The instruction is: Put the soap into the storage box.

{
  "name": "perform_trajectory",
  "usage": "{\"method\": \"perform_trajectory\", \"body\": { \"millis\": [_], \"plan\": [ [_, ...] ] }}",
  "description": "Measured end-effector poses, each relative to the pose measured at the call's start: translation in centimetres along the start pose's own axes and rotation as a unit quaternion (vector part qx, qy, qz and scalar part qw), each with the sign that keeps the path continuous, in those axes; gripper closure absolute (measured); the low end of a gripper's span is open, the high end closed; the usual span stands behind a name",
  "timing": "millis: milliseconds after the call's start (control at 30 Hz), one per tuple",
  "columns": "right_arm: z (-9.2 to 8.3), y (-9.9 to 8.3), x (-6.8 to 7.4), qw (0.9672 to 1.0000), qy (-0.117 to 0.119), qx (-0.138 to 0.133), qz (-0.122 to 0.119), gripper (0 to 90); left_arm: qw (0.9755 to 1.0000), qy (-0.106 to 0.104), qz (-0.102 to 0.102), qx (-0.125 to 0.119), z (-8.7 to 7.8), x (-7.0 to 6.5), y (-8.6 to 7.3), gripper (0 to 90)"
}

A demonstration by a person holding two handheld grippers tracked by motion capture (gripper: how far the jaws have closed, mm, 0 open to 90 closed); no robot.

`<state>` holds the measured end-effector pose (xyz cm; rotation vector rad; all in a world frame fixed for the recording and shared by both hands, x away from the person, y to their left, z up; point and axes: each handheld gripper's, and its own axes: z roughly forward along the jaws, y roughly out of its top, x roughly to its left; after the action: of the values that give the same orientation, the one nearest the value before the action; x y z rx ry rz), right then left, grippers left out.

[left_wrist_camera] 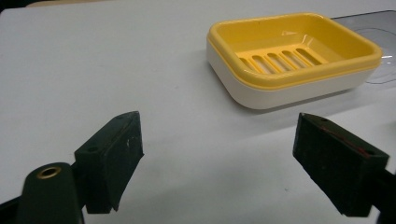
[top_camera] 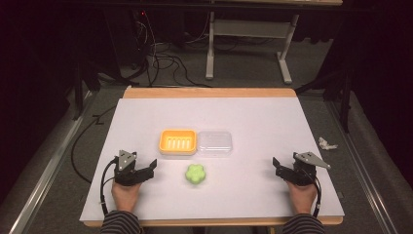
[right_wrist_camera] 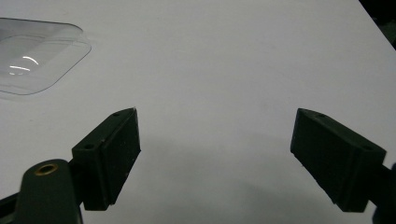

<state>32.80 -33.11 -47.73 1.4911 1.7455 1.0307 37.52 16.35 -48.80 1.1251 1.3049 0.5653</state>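
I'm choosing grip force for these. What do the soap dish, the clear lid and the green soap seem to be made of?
Soap dish: likely hard plastic, glossy, with highlights on its yellow slotted tray and a white base. Lid: thin transparent plastic, shiny; the table shows through it. Soap: matte, flower-shaped, pale green, probably solid soap, though foam or rubber can't be excluded.

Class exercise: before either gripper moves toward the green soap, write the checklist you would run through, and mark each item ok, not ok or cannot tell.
1. Left gripper open, nothing held: ok.
2. Right gripper open, nothing held: ok.
3. Green soap lies free on the table, apart from both grippers: ok.
4. Yellow soap dish uncovered, tray bare: ok.
5. Clear lid off, lying beside the dish: ok.
6. Soap's slipperiness: cannot tell.
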Motion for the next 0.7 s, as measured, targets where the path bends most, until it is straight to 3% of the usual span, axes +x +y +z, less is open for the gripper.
{"method": "perform_trajectory", "body": {
  "millis": [200, 700],
  "plan": [
    [-0.09, -0.02, -0.13, 1.0, 0.001, -0.003, 0.004, 16.4, 0.9998, 0.009, -0.015, -0.002, 0.21, 0.22, 0.17, 19.5],
    [-0.13, -0.04, -0.13, 1.0, 0.005, -0.005, 0.004, 16.8, 0.9997, 0.018, -0.017, 0.006, 0.35, 0.34, 0.35, 19.3]
  ]
}}
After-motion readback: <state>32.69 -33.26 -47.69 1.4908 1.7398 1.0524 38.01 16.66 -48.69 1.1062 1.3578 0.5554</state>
